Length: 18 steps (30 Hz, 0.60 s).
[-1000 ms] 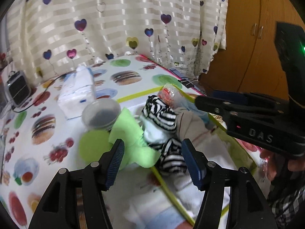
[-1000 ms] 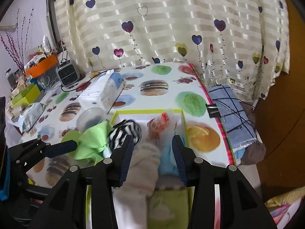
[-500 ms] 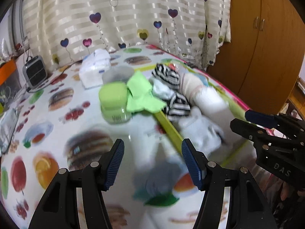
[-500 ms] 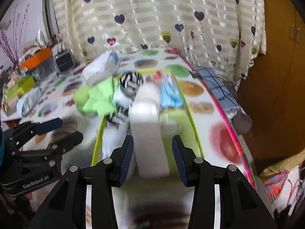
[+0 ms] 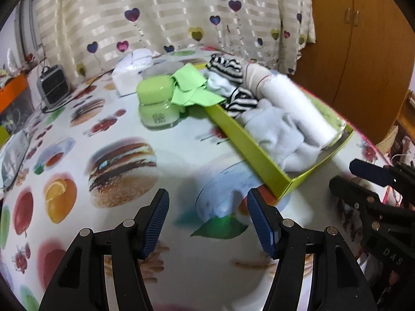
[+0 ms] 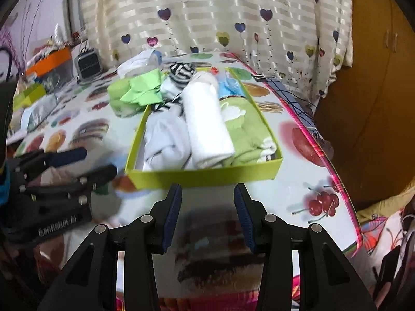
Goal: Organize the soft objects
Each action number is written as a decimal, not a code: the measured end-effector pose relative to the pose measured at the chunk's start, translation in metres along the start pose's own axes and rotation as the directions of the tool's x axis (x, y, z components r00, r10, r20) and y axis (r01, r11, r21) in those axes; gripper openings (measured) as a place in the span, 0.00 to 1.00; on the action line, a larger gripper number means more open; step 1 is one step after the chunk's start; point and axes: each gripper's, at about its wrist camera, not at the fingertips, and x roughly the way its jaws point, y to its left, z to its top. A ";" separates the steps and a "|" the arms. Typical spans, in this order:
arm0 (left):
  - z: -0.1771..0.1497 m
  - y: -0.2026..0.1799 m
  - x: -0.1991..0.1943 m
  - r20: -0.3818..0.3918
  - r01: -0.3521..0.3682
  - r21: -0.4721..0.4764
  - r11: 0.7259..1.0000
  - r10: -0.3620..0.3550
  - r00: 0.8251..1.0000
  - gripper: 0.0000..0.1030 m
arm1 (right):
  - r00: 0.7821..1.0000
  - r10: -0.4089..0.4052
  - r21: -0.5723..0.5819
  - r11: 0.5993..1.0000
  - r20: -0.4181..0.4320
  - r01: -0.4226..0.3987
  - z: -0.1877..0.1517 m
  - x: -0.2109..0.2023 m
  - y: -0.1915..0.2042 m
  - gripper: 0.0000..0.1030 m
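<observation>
A shallow lime-green box on the food-print tablecloth holds soft items: a rolled white towel, a pale cloth, a green towel and striped socks. A light-green cloth hangs over the box's far left corner. My left gripper is open and empty, over bare tablecloth left of the box's near corner. My right gripper is open and empty just in front of the box's near wall.
A green-lidded jar stands left of the box, a tissue pack behind it. A small grey heater and cluttered containers sit at the far left. A folded blue cloth lies on the table's right edge, by a wooden wardrobe.
Both grippers have pulled back toward the near table edge and sunk lower. They were over the box's contents; now the whole box lies ahead of them. Jaws kept the same width.
</observation>
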 end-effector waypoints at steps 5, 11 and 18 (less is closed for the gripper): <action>-0.008 0.000 0.005 -0.021 -0.006 -0.002 1.000 0.006 1.000 0.61 | 1.000 -0.008 0.007 1.000 -0.024 0.008 -0.009 0.012 0.003 0.42; -0.006 0.004 0.010 -0.014 0.002 -0.025 1.000 -0.002 1.000 0.61 | 0.999 -0.017 0.038 0.999 -0.034 0.018 0.005 0.025 -0.003 0.42; -0.001 0.008 0.016 -0.018 -0.003 -0.055 0.998 0.002 1.000 0.66 | 0.998 -0.026 -0.003 1.000 -0.049 0.026 0.029 0.047 0.001 0.42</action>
